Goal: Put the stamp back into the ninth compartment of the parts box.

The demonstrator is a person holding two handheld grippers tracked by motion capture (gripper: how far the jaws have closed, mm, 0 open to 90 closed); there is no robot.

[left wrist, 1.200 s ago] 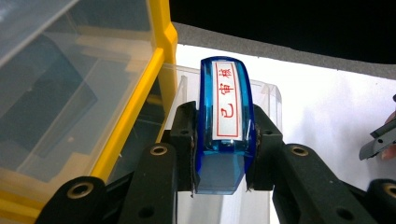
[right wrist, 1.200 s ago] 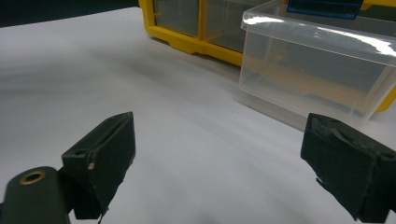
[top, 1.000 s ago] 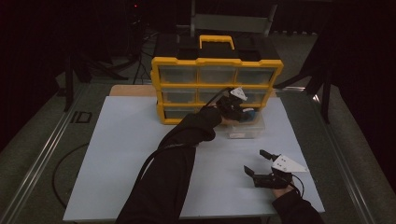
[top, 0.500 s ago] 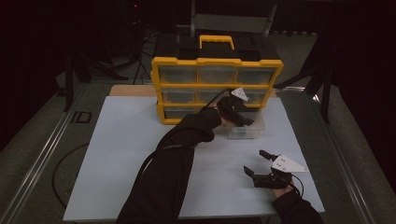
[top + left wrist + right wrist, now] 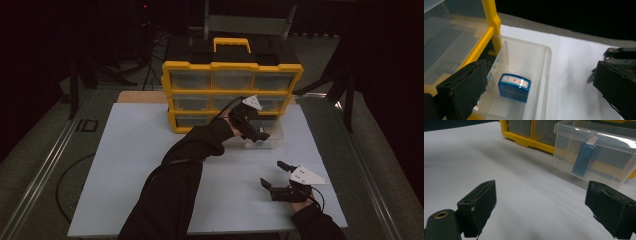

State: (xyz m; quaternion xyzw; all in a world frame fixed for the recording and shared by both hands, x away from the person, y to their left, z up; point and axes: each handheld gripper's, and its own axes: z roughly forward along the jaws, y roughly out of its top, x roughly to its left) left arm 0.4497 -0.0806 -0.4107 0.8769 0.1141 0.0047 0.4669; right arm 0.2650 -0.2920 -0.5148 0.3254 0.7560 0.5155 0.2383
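- White table sheet (image 5: 140, 165): takes up most of the high view, with everything else standing on it.
- Yellow drawer cabinet (image 5: 232, 90): at 12 o'clock on the sheet, black handle on top, three rows of clear drawers facing you.
- Clear drawer (image 5: 541, 72): pulled out and standing on the sheet just in front of the cabinet's lower right corner, at about 1 o'clock from the sheet's centre.
- Your left gripper (image 5: 539, 85): over the clear drawer; its jaws have just been opening and now stand wide apart with nothing gripped, the drawer's contents lying below and between them.
- Your right gripper (image 5: 276, 176): at 5 o'clock on the sheet, well apart from the drawer, jaws spread wide and holding nothing.
- Blue stamp (image 5: 514, 87): inside the clear drawer, lying on its floor near the wall on the cabinet side, white label with red marks facing up; free of both jaws.
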